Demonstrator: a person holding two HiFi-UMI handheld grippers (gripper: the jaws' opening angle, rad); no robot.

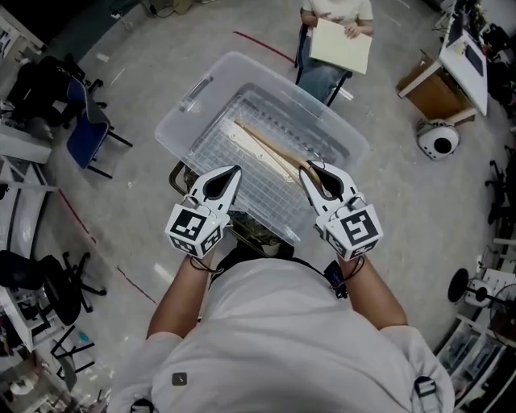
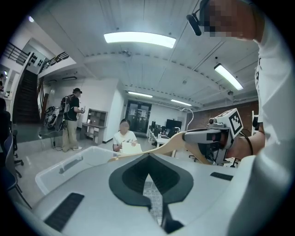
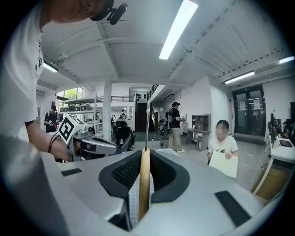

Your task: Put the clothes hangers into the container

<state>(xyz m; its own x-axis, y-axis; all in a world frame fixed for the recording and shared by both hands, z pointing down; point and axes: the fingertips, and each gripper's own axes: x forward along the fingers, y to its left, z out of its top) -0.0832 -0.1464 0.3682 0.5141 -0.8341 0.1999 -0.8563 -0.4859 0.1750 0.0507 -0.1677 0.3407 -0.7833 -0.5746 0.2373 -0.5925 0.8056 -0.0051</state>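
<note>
In the head view a clear plastic container (image 1: 242,68) fills the centre of the frame, open at the top, with a gridded bottom. The right gripper (image 1: 310,168) sits at its lower right edge, jaws clamped on one end of a wooden clothes hanger (image 1: 270,148). The hanger slants from there toward the upper left over the container's inside; whether it touches the bottom cannot be told. The right gripper view shows the wood pinched edge-on between the dark pads (image 3: 124,173), with the thin metal hook (image 3: 147,120) rising above it. The left gripper (image 1: 234,173) is at the container's lower left edge, its jaws together with nothing between them. At the top of the head view a seated person (image 1: 339,12) holds a sheet of paper (image 1: 340,44), and a blue chair (image 1: 85,129) stands at the left.
</note>
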